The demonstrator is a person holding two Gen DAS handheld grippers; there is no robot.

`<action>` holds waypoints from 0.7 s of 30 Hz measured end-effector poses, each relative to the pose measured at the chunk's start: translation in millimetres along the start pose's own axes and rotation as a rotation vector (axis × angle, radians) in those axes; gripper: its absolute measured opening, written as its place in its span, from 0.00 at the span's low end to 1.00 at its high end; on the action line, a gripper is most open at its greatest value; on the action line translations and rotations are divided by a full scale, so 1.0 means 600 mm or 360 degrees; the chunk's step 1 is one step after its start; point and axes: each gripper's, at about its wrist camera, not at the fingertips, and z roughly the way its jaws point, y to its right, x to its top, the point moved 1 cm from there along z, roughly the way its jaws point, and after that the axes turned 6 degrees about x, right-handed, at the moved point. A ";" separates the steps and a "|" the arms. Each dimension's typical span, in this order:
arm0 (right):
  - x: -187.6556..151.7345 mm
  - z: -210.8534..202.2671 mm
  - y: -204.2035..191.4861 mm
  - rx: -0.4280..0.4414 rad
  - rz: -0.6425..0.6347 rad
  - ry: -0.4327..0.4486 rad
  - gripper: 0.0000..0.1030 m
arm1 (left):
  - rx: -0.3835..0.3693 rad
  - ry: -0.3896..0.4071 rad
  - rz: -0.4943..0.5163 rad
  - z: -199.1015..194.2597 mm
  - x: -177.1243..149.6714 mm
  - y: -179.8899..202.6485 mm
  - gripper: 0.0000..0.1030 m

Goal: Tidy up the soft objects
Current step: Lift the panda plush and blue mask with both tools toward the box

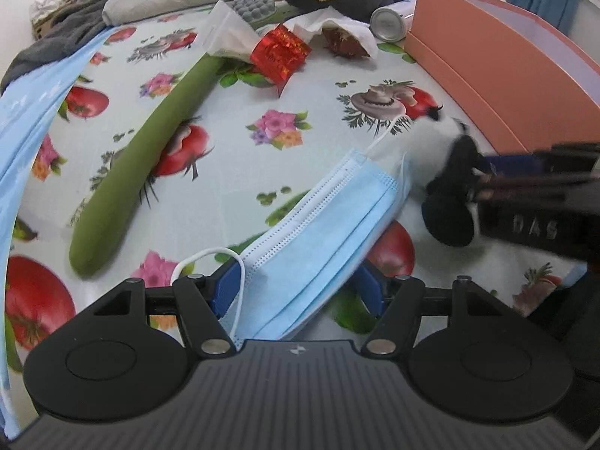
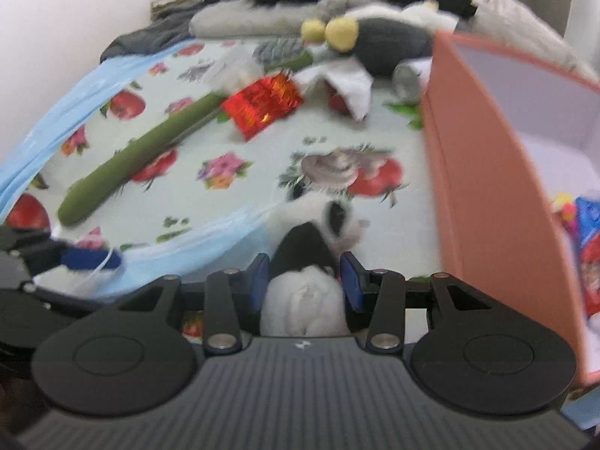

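Left tongs (image 1: pixel 296 292) grasp the face mask (image 1: pixel 318 240); right tongs (image 2: pixel 305 281) pinch the panda plush (image 2: pixel 307 292), shown close only there.

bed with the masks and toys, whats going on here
A person is sorting soft things on the bed with two handheld grippers. The left gripper has a blue face mask between its fingers. The right gripper is closed around a black and white plush toy, beside the open orange box. A long green plush still lies on the floral sheet.
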 end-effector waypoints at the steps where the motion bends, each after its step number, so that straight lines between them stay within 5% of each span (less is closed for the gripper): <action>1: -0.002 0.005 0.003 0.0012 0.0026 -0.0019 0.43 | 0.0007 0.0007 0.0003 0.004 0.002 -0.001 0.69; 9: -0.007 0.008 0.012 0.0048 0.0081 -0.0030 0.42 | 0.0003 0.0048 -0.0023 0.026 0.013 -0.012 0.67; 16: -0.003 -0.002 0.009 0.0024 0.0070 -0.0026 0.42 | 0.0011 0.0055 -0.0027 0.022 0.019 -0.007 0.22; 21: 0.000 -0.028 0.006 -0.0004 0.0075 -0.0002 0.42 | -0.0055 0.0042 -0.0131 0.006 0.019 -0.014 0.14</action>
